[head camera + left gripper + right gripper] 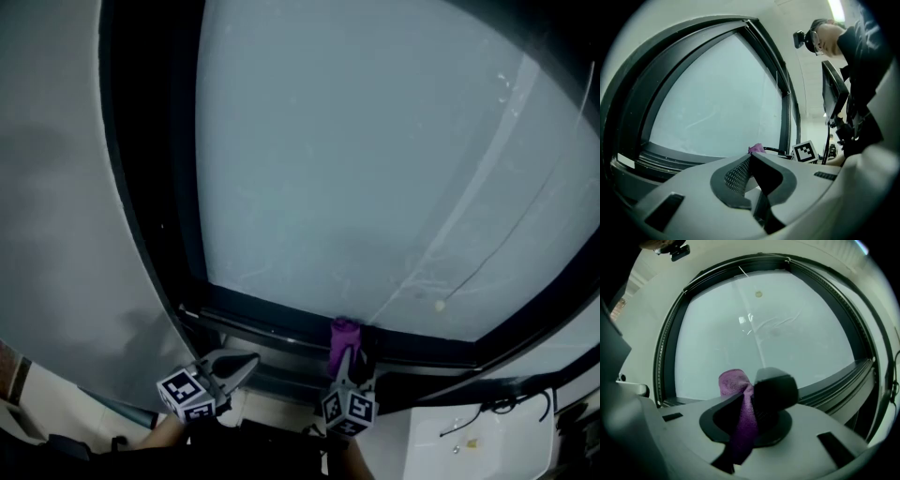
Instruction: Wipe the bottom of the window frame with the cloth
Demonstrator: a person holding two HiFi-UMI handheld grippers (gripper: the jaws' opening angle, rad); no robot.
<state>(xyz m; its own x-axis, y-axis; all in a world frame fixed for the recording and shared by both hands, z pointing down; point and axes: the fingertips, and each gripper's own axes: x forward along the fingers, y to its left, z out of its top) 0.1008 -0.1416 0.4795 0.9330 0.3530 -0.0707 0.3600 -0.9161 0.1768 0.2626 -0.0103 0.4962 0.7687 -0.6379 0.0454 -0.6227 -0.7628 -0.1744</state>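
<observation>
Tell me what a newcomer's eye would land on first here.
The purple cloth stands out most, pinched in the jaws of the right gripper at the dark bottom rail of the window frame, low in the head view's centre. Above it, the big, pale, hazy window pane fills most of the picture. The left gripper sits lower left, jaws together on nothing.

Free run along the bottom rail

We find the window frame's bottom rail [262, 314] bare from its left corner to the cloth [344, 335]. Right of that, a cord's bead [439, 306] hangs just above it.
</observation>
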